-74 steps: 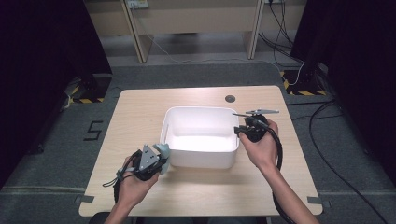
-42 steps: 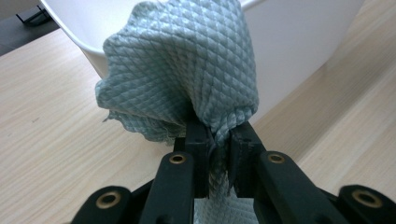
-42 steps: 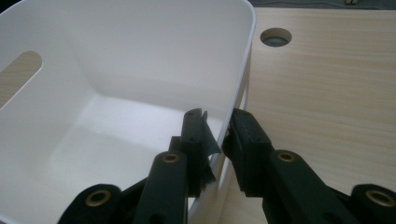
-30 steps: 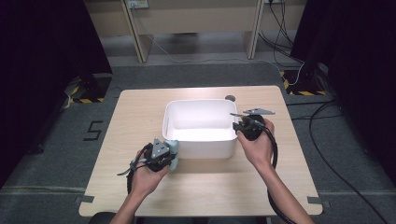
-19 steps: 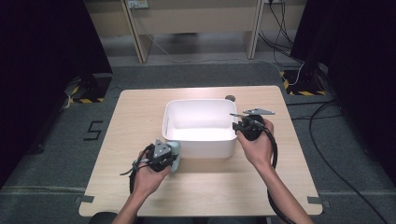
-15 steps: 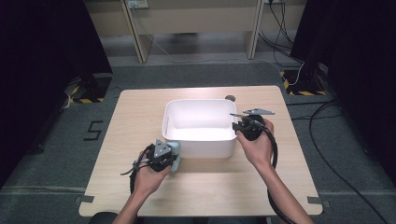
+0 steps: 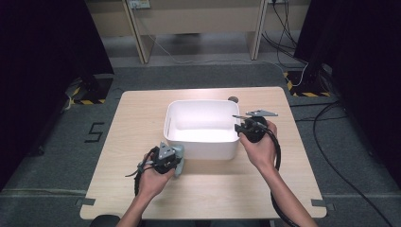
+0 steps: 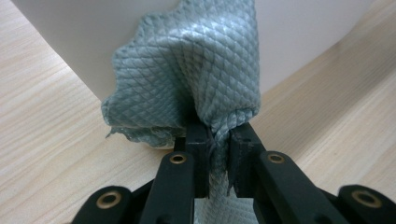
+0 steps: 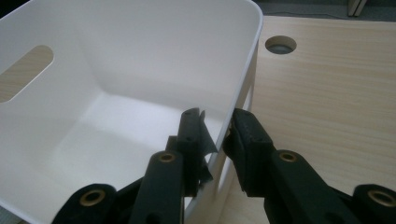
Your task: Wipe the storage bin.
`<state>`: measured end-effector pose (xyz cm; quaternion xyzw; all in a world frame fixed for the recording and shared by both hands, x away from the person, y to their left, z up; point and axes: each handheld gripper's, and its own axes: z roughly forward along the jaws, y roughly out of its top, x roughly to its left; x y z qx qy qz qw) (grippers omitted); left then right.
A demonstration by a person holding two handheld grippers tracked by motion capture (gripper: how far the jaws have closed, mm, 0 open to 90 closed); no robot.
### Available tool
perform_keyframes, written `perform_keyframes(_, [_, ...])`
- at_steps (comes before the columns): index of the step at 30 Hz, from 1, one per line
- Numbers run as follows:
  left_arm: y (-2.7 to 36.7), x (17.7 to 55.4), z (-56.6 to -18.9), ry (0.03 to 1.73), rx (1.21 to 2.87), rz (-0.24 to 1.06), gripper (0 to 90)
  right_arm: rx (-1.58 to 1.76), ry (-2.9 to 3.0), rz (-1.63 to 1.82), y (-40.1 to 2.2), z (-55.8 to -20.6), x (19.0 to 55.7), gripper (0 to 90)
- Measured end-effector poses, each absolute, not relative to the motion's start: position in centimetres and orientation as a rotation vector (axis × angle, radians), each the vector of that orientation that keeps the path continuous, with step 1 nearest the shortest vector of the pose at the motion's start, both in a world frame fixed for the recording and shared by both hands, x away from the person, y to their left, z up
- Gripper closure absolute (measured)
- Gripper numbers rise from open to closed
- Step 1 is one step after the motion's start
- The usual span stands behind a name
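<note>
The left gripper (image 8: 212, 140) has its jaws nearly together, pinching a grey-green quilted microfibre cloth (image 8: 196, 74); the cloth bunches out ahead of the tips and presses flat against the outer wall of the white rectangular plastic tub (image 7: 201, 127), so the work in hand looks like wiping the tub's outside near its front-left corner (judged from the cloth lying against the wall); a tail of cloth also hangs back below the jaws toward the camera. The right gripper (image 9: 215, 128) straddles the tub's right wall; one jaw sits inside the tub, the other outside, both pads against the wall, so the jaws are partly closed onto it; this grip most likely steadies the tub so it does not slide on the light wooden table (image 7: 142, 109) while the cloth rubs it. Relative to the left gripper, the tub stands directly ahead of the jaws and just beyond the cloth, touching it; the bare table runs off to either side below. Relative to the right gripper, the tub's empty interior opens ahead and to the left of the jaws, with an oval handle slot (image 9: 25, 72) in the far wall; a round cable hole (image 9: 280, 44) in the table lies ahead and to the right, apart from the tub.
</note>
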<state>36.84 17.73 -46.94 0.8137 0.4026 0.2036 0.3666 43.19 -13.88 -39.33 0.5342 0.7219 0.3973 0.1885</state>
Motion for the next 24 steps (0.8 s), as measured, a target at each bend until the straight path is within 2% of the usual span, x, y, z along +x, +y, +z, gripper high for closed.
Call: perform_keyframes(24, [17.13,37.47,-48.01,1.022,2.13,0.498,80.6,1.504,2.03,1.12,-13.87,-39.36,43.21,74.1])
